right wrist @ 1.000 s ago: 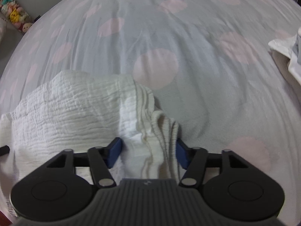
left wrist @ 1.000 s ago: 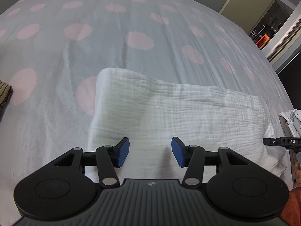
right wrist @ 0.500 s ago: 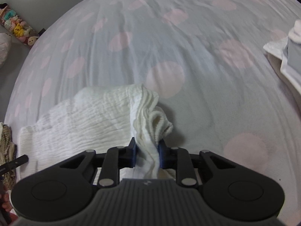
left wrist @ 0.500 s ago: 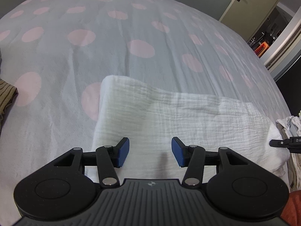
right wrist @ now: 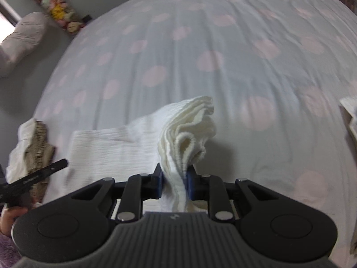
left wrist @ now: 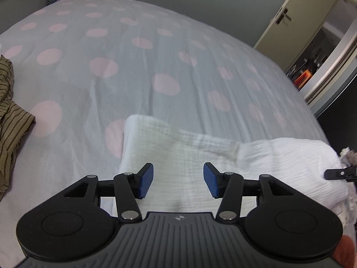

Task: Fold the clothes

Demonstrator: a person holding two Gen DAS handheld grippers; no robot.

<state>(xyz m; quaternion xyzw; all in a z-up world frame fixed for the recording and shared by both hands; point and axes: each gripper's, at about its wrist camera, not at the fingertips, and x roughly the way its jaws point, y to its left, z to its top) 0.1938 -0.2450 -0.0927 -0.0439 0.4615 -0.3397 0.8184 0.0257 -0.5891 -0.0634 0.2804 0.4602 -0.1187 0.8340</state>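
Left wrist view: the left gripper (left wrist: 178, 179) hovers over the near edge of the white cloth (left wrist: 185, 154), its blue pads (left wrist: 146, 179) set wide apart with nothing between them. The cloth lies on the dotted bedspread (left wrist: 133, 67), folded into a long band; its right end bulges up, likely because that end is being lifted. A striped garment (left wrist: 10, 111) waits at the left edge, probably next in line.

Right wrist view: the right gripper (right wrist: 173, 179) is clamped on the cloth (right wrist: 107, 147), pinching several stacked layers at once so the end rises as one bundle. The layers fan out above the pads. The rest of the cloth lies flat toward the left, apparently ready to take the lifted end folded over it.
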